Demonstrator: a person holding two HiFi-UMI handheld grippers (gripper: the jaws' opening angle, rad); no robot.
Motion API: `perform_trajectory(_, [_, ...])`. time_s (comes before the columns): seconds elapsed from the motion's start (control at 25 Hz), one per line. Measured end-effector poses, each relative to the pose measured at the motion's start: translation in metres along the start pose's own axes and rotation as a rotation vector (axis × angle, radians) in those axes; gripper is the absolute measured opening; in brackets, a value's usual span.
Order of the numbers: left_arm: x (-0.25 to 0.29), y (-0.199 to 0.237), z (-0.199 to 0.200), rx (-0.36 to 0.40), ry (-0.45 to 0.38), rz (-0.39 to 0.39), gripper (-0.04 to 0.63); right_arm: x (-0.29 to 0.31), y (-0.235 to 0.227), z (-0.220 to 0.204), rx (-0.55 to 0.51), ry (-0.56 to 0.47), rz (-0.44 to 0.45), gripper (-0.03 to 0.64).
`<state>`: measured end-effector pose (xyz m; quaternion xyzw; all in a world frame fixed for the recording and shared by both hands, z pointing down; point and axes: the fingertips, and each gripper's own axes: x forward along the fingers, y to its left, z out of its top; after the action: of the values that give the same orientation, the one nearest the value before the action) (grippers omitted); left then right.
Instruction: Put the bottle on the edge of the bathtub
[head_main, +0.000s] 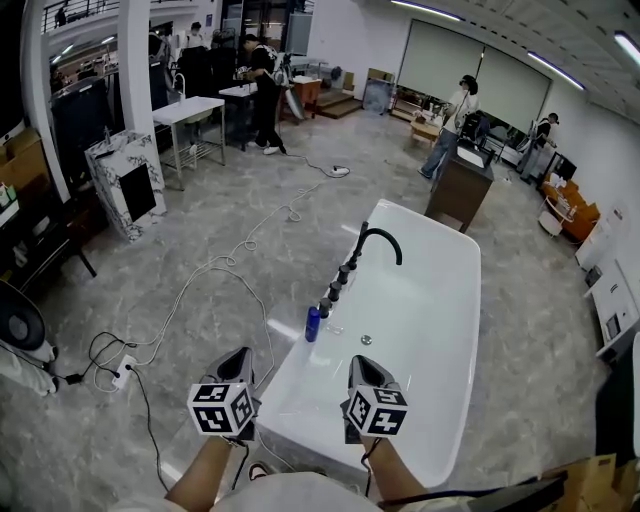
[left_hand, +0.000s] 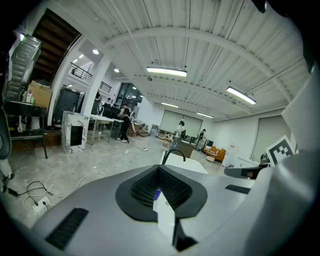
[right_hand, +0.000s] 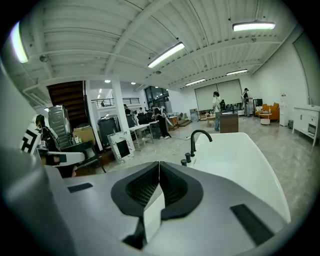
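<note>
- The bottle (head_main: 313, 323) is small, slim and deep blue. It stands on the left rim of the bathtub (head_main: 432, 335), just beside the nearest black tap knob.
- It is upright, with its long axis vertical and its top up.
- The tub is glossy white and smooth, a rounded oblong. A matte black faucet (head_main: 363, 243) arches over it.
- The floor (head_main: 200, 230) is grey and marbled.
- The left gripper (head_main: 240, 358) and right gripper (head_main: 363, 364) hover near the tub's close end, jaws clenched on nothing.

Ahead of your left gripper (head_main: 240, 356) runs the white bathtub (head_main: 288, 374) rim — a blue bottle (head_main: 313, 323) stands on it. Farther off sit black knobs (head_main: 340, 281) and a faucet (head_main: 379, 239).
</note>
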<state>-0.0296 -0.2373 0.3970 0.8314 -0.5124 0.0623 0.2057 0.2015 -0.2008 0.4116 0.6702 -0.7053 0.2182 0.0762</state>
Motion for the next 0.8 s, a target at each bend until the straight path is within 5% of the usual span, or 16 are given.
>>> perform_trajectory(0.8, [-0.016, -0.048, -0.028, -0.006, 0.006, 0.077, 0.015, -0.020, -0.017, -0.021, -0.079, 0.047, 0.133, 0.026])
